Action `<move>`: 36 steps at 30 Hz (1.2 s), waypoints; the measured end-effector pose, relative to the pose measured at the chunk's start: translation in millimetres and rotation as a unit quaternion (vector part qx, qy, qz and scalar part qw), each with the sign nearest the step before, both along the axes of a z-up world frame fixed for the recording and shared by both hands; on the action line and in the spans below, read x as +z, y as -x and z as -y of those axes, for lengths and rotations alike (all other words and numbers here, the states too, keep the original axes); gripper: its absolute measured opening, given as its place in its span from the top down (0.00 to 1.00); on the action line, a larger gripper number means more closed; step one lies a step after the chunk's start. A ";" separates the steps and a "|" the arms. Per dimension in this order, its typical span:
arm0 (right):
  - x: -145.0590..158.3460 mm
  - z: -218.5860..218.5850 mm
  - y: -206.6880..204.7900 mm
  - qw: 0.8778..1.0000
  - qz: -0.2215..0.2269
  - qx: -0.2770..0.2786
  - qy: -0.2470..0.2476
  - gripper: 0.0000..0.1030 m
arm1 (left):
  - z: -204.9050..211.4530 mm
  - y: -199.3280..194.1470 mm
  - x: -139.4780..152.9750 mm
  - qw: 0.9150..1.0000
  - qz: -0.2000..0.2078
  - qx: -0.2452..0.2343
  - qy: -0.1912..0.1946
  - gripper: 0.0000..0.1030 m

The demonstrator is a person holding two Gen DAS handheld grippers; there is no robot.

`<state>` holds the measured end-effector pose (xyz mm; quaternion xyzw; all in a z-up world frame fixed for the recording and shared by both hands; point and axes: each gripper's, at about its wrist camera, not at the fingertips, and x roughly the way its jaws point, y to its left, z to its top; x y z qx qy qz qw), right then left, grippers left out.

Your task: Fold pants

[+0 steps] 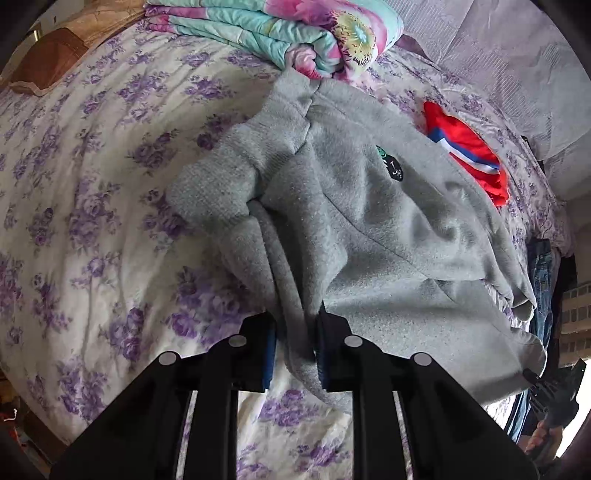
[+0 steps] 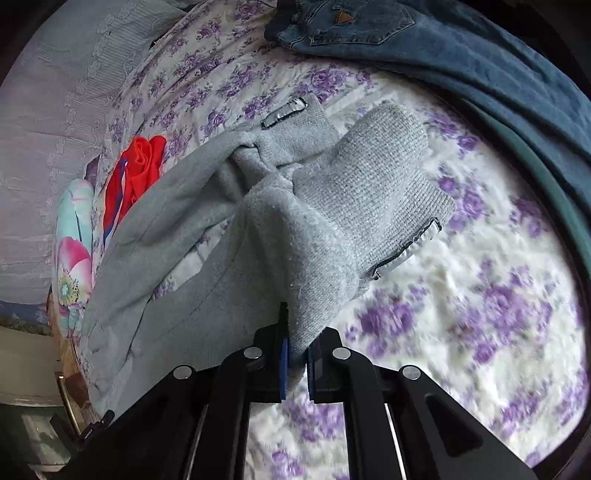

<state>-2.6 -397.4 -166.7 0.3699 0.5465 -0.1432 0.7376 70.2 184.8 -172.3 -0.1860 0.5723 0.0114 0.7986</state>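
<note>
Grey fleece sweatpants [image 1: 369, 221] hang lifted over a bed with a purple-flowered sheet [image 1: 92, 184]. My left gripper [image 1: 295, 343] is shut on a fold of the grey fabric, which runs down between its blue pads. A small dark green patch [image 1: 389, 164] shows on the pants. In the right wrist view my right gripper [image 2: 297, 362] is shut on another edge of the same pants [image 2: 295, 229], near the ribbed cuffs [image 2: 388, 173]. The cloth is stretched between the two grippers, above the sheet [image 2: 461, 314].
A folded floral quilt [image 1: 288, 33] lies at the far end of the bed. A red garment with blue and white stripes [image 1: 465, 155] lies beyond the pants. Blue jeans [image 2: 443, 48] lie at the bed's edge. A brown cushion [image 1: 48, 62] sits at far left.
</note>
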 end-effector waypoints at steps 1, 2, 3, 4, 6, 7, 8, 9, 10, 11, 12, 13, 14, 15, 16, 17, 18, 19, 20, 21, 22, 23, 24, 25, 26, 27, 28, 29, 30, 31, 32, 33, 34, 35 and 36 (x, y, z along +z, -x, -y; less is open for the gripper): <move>9.0 -4.4 11.6 1.000 -0.010 0.007 0.007 0.93 | -2.8 10.7 4.4 1.000 -0.005 0.001 0.000 0.84; 16.0 -8.2 24.2 1.000 -0.019 0.012 0.011 0.93 | -5.4 19.7 7.7 1.000 -0.008 0.002 0.001 0.85; 20.3 -11.4 37.4 0.999 -0.028 0.014 0.012 0.93 | -10.2 34.2 12.5 1.000 -0.012 0.003 0.003 0.85; 21.0 -13.8 51.1 0.999 -0.037 0.016 0.012 0.93 | -14.0 42.6 15.0 1.000 -0.014 0.005 0.005 0.85; 11.8 -18.5 66.2 0.998 -0.056 0.016 0.009 0.92 | -22.9 55.2 14.0 1.000 -0.019 0.008 0.001 0.85; 1.7 -19.5 71.9 0.998 -0.061 0.014 0.004 0.92 | -24.7 55.9 9.7 1.000 -0.024 0.008 -0.003 0.85; -11.0 -19.7 69.5 0.998 -0.063 0.011 0.000 0.92 | -26.8 54.3 1.9 1.000 -0.029 0.007 -0.004 0.85; -24.3 -19.8 63.3 0.998 -0.056 0.010 0.002 0.92 | -26.5 50.2 -10.5 0.999 -0.039 0.003 -0.007 0.84; -38.4 -21.9 55.1 0.998 -0.054 0.016 0.012 0.87 | -22.5 43.4 -22.6 0.999 -0.047 -0.006 -0.020 0.81; -52.8 -23.9 47.1 0.998 -0.061 0.023 0.024 0.77 | -18.9 39.5 -31.5 0.998 -0.055 -0.015 -0.033 0.77; -65.3 -25.9 39.9 0.997 -0.071 0.026 0.024 0.70 | -14.7 34.1 -40.4 0.996 -0.067 -0.022 -0.050 0.70; -70.5 -27.8 35.9 0.997 -0.076 0.024 0.020 0.64 | -13.8 32.7 -42.4 0.995 -0.074 -0.024 -0.055 0.68; -66.6 -30.5 33.4 0.996 -0.078 0.027 0.027 0.60 | -15.0 34.4 -39.1 0.996 -0.070 -0.023 -0.052 0.68; -60.3 -33.9 32.1 0.996 -0.079 0.039 0.034 0.57 | -18.0 39.8 -29.3 0.997 -0.057 -0.026 -0.045 0.66; -52.6 -36.8 31.7 0.994 -0.081 0.052 0.041 0.50 | -20.9 44.5 -21.4 0.997 -0.051 -0.027 -0.051 0.55; -43.4 -37.7 35.1 0.993 -0.088 0.058 0.048 0.44 | -24.9 49.8 -14.9 0.996 -0.049 -0.025 -0.063 0.49; -32.1 -36.7 41.8 0.993 -0.093 0.056 0.053 0.40 | -30.8 57.3 -4.4 0.996 -0.043 -0.020 -0.075 0.43; -19.5 -35.1 48.2 0.993 -0.092 0.053 0.060 0.37 | -36.7 63.4 5.9 0.996 -0.034 -0.013 -0.081 0.42; -5.7 -33.5 52.4 0.992 -0.089 0.053 0.070 0.37 | -42.3 68.9 16.2 0.996 -0.023 -0.007 -0.089 0.42; 8.5 -31.5 53.6 0.992 -0.082 0.055 0.084 0.36 | -47.1 72.0 30.2 0.995 -0.009 0.001 -0.102 0.42; 22.5 -27.1 50.9 0.992 -0.068 0.055 0.096 0.35 | -49.7 70.7 43.1 0.994 0.007 0.009 -0.107 0.42; 35.1 -22.3 45.6 0.992 -0.046 0.054 0.106 0.34 | -53.1 69.5 51.1 0.994 0.023 0.013 -0.106 0.42; 45.8 -16.8 35.2 0.992 -0.016 0.052 0.111 0.33 | -53.3 61.9 63.4 0.994 0.045 0.015 -0.098 0.42; 51.8 -9.4 20.2 0.992 0.014 0.056 0.111 0.33 | -48.6 48.7 73.4 0.994 0.066 0.005 -0.088 0.38; 53.1 -3.1 2.8 0.991 0.036 0.060 0.114 0.33 | -42.4 38.2 77.6 0.993 0.077 -0.005 -0.088 0.36; 49.2 4.9 -18.6 0.991 0.045 0.059 0.116 0.33 | -32.8 19.9 80.1 0.991 0.085 -0.016 -0.098 0.34; 39.7 16.2 -40.9 0.992 0.048 0.054 0.107 0.33 | -24.5 5.1 78.4 0.990 0.087 -0.024 -0.107 0.34; 28.0 26.9 -59.1 0.994 0.047 0.049 0.085 0.35 | -16.4 -10.5 73.7 0.990 0.085 -0.033 -0.111 0.34; 13.9 35.7 -78.0 0.996 0.040 0.042 0.065 0.39 | -9.2 -29.8 66.5 0.990 0.080 -0.043 -0.108 0.34; 2.2 42.3 -93.5 0.998 0.034 0.033 0.047 0.46 | -4.4 -46.0 58.2 0.990 0.071 -0.050 -0.108 0.34; -8.5 48.9 -105.8 0.999 0.027 0.025 0.038 0.47 | 0.0 -63.0 48.3 0.991 0.058 -0.056 -0.108 0.34; -18.5 55.4 -116.7 0.999 0.018 0.019 0.034 0.47 | 4.6 -81.0 37.0 0.991 0.043 -0.065 -0.110 0.34; -29.1 55.3 -127.4 0.999 0.009 0.013 0.032 0.47 | 8.5 -97.3 25.7 0.990 0.029 -0.071 -0.119 0.34; -39.4 58.4 -134.5 1.000 0.001 0.009 0.020 0.46 | 11.5 -103.2 16.6 0.990 0.019 -0.074 -0.122 0.34; -50.0 59.9 -138.5 1.000 -0.002 0.003 -0.001 0.46 | 14.7 -116.0 3.6 0.990 0.002 -0.084 -0.116 0.34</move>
